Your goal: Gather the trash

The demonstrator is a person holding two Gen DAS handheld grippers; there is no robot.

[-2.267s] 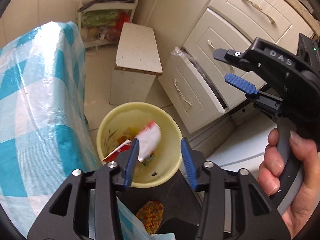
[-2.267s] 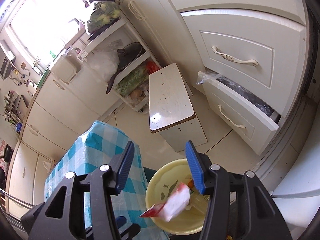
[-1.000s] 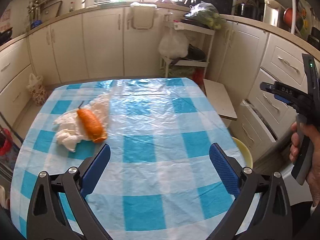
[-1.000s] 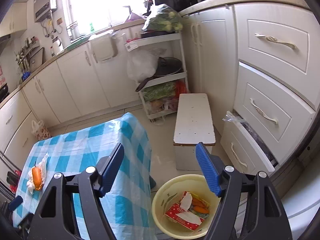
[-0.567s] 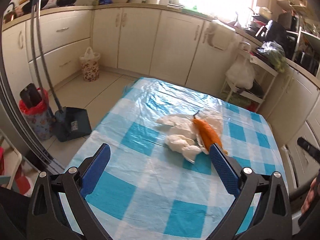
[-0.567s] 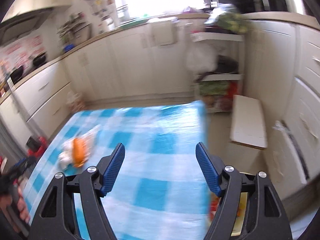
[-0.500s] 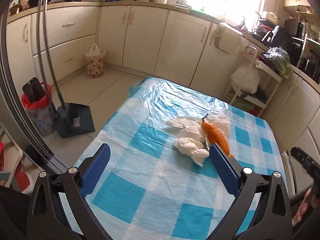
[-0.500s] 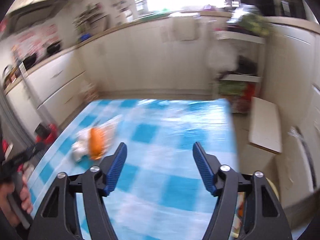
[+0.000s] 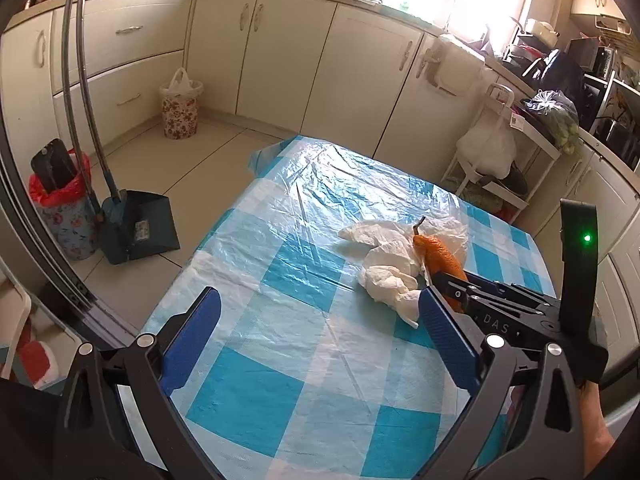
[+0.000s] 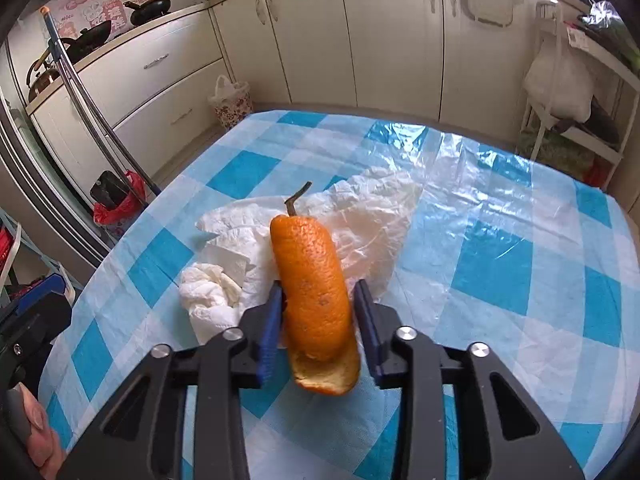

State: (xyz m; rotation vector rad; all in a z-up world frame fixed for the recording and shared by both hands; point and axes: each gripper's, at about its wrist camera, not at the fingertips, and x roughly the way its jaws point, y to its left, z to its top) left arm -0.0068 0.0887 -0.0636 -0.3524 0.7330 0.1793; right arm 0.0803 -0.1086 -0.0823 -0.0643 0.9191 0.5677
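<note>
The right gripper (image 10: pixel 316 312) has just been closing its jaws around the orange peel (image 10: pixel 314 292), which sits in the lower centre of the right wrist view; the left pad looks to touch the peel while a thin gap shows at the right pad, so I judge the grip not yet firm. The left gripper (image 9: pixel 320 324) hangs with its jaws wide apart and nothing between them, low in the left wrist view over bare cloth. The peel is a long curved strip with a dark stem at its far end and a torn, pale-edged near end; it is probably light, slightly springy and likely to bend or slip if squeezed at a tip, so the thick middle, where the pads now stand, seems the best hold. It lies on the checked tablecloth (image 10: pixel 520 280), resting against crumpled white tissue (image 10: pixel 216 288) to its left and on thin clear plastic film (image 10: pixel 372 220) to its right. Both of these are soft and light and could snag in the jaws and lift along with it. Beyond the table, in the left wrist view, a dustpan (image 9: pixel 136 224) stands at the left.
</note>
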